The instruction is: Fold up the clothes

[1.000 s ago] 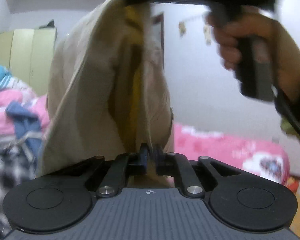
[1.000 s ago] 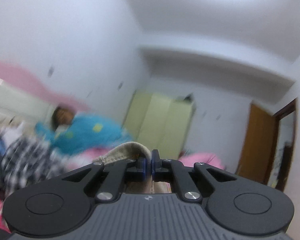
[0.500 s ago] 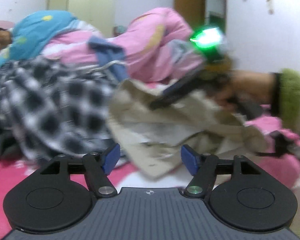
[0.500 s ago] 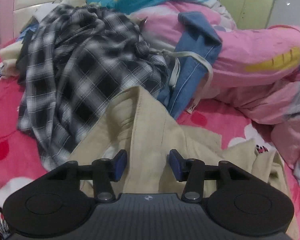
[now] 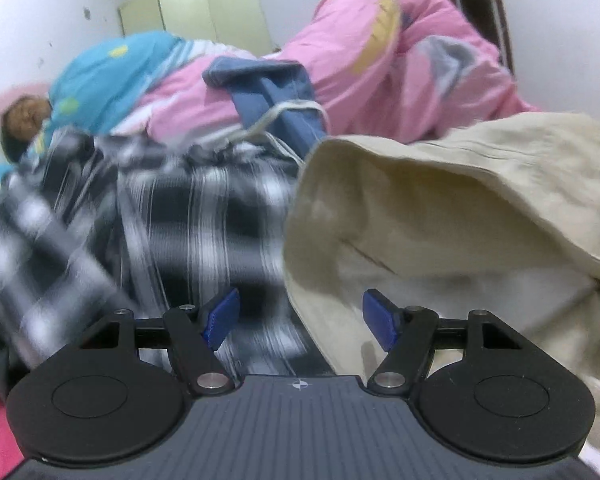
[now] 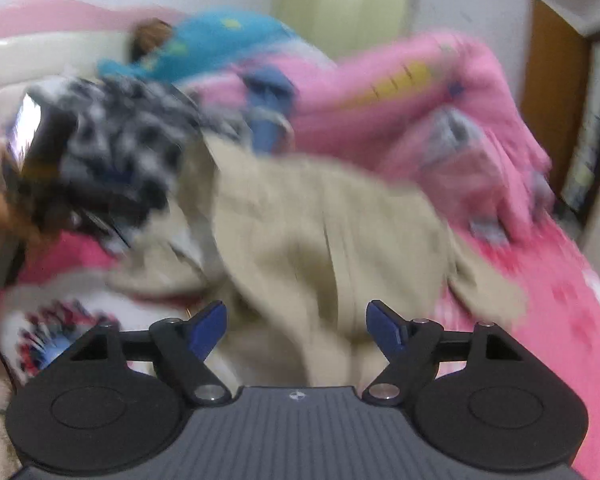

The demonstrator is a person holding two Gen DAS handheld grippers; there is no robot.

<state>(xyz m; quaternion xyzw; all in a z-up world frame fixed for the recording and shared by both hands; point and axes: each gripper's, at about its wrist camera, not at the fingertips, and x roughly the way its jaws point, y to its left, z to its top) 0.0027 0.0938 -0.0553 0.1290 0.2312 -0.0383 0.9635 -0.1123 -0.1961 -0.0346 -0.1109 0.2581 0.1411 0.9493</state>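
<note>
My left tool (image 5: 300, 316) is open, my right tool (image 6: 296, 326) is opening, both empty; beige garment (image 6: 320, 216) lies crumpled on the bed (image 6: 560, 320), touching the plaid shirt (image 5: 160, 216); regrasping blind could snag both.

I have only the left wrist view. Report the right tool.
Observer: The right tool has its jaws opening. The beige garment shows between them, not pinched.
Operator: Tell me where the garment's right end lies.
Observer: It lies on the bare pink sheet, in front of the pink quilt.
</note>
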